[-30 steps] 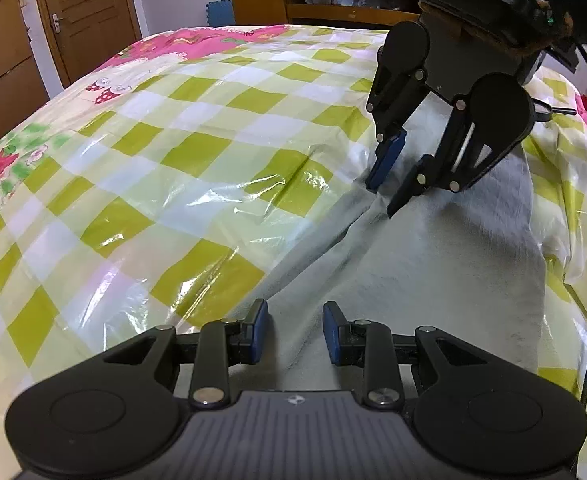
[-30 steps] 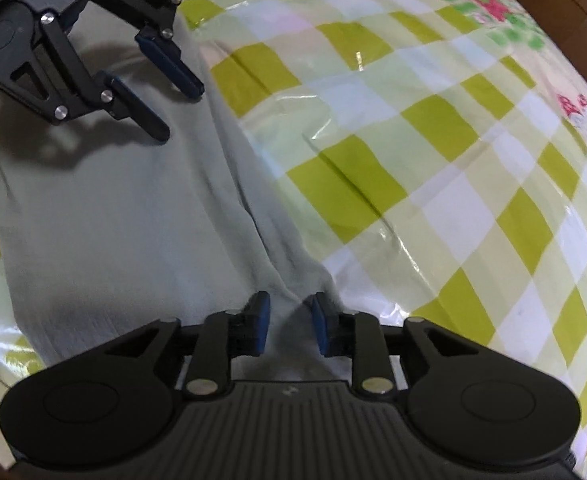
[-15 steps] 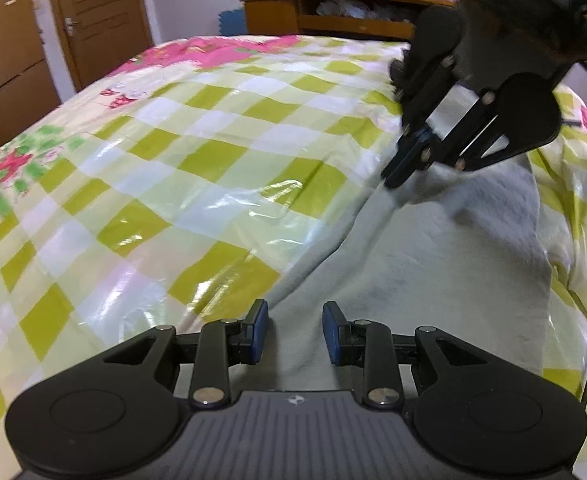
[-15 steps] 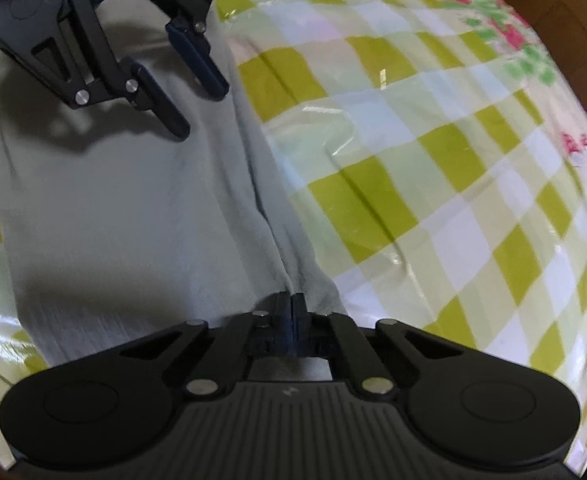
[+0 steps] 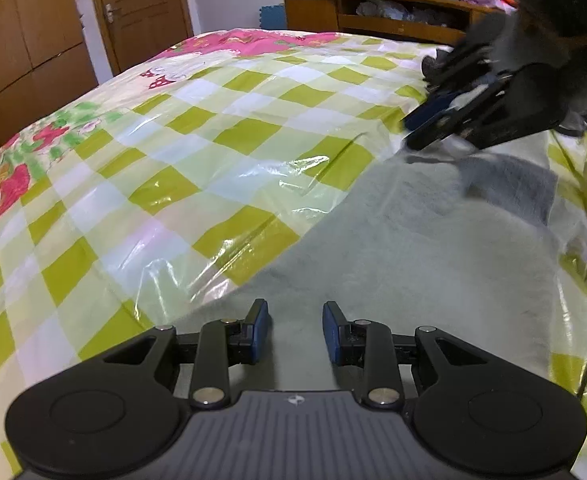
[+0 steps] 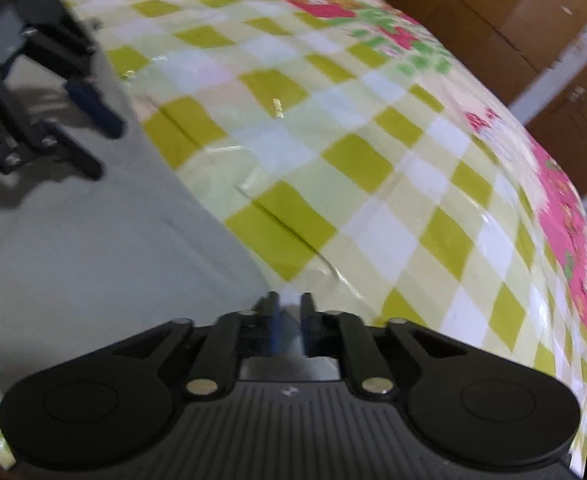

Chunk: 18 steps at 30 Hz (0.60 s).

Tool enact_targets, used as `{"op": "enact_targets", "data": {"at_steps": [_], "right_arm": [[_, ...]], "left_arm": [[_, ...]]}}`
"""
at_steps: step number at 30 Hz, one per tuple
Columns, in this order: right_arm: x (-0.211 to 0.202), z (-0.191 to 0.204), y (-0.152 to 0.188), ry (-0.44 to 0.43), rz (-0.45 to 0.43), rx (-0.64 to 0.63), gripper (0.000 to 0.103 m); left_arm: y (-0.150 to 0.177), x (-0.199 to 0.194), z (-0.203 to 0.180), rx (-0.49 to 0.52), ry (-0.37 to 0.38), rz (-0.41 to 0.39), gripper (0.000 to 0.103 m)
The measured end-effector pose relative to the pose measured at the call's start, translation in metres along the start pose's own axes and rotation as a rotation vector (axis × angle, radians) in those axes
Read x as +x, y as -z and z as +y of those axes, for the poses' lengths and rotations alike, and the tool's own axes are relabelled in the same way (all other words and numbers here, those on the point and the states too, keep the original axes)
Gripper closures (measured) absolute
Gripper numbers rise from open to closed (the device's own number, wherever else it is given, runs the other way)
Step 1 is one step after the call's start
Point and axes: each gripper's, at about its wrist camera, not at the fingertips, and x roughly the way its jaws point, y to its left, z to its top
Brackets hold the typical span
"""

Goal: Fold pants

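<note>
Pants: pale grey, lying flat on the bed, which is covered in a glossy yellow-green checked plastic sheet. Their long axis runs from directly under the left tool away toward the right tool, which faces back at it from the far end. In the right wrist view the same strip of cloth fills the lower left, with its long edge running diagonally from the right tool's tips up toward the left tool.

Left tool: fingers spread with a clear gap, only flat cloth below them. We see nothing pinched; whether the tips touch the fabric we cannot tell.

Right tool: jaws have just been opening again from a full close and now stand narrowly apart. Pale material shows in the gap, right at the edge of the pants where cloth meets bed cover. The frame is blurred, so we cannot tell whether the pads still press on it.

Judgement: each tool sits at one end of the same long edge, the bare bed lying beyond that edge. The coming fold turns on this edge, and neither end looks securely held. We expect a re-grip at the right tool's end first.
</note>
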Motion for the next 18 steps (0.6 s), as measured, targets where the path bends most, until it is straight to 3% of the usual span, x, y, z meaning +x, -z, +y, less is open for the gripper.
{"op": "enact_targets", "data": {"at_steps": [5, 9, 14, 18], "right_arm": [[-0.049, -0.023, 0.04, 0.086, -0.057, 0.257, 0.084], [-0.086, -0.032, 0.091, 0.142, -0.03, 0.491, 0.084], [-0.109, -0.046, 0.153, 0.134, 0.0, 0.864, 0.079], [-0.109, -0.057, 0.197, 0.118, -0.037, 1.127, 0.078]], "left_arm": [[0.0, -0.01, -0.012, 0.006, -0.005, -0.032, 0.061], [-0.001, -0.011, -0.032, -0.012, 0.047, -0.031, 0.061], [-0.001, -0.002, -0.058, -0.002, 0.08, 0.009, 0.061], [-0.005, -0.002, -0.067, 0.001, 0.084, 0.025, 0.061]]}}
